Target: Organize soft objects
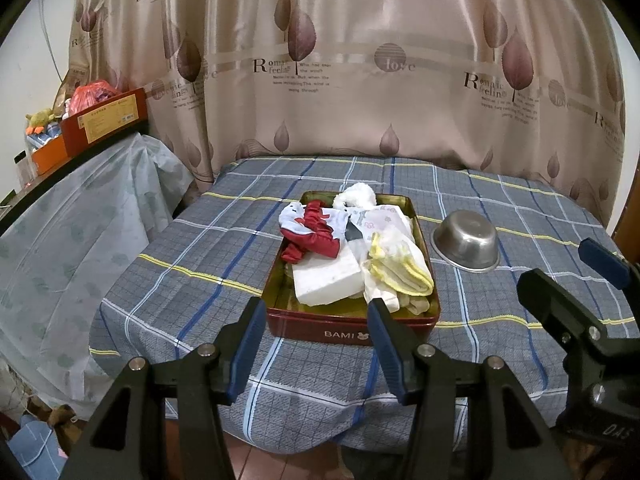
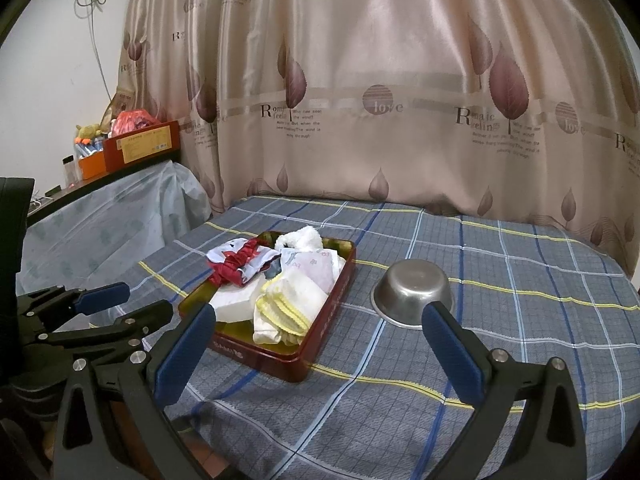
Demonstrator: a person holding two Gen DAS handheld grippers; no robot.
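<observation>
A red tin tray (image 1: 348, 334) marked BAMI lies on the plaid tablecloth and holds the soft things. Among them are a red ruffled cloth (image 1: 316, 236), a white foam block (image 1: 326, 276), a yellow-edged white cloth (image 1: 400, 268), a fluffy white piece (image 1: 356, 196) and a patterned white cloth (image 1: 380, 216). My left gripper (image 1: 315, 304) hovers open just before the tin's near wall, nothing between its fingers. In the right wrist view the tin (image 2: 260, 360) sits left of centre. My right gripper (image 2: 320, 312) is open and empty, near the table's front edge.
A steel bowl (image 1: 466, 240) (image 2: 414, 292) rests upside down to the right of the tin. A curtain (image 1: 360, 60) hangs behind the table. At the left, a plastic-covered surface (image 1: 80, 200) carries a red box (image 1: 106, 120) and clutter.
</observation>
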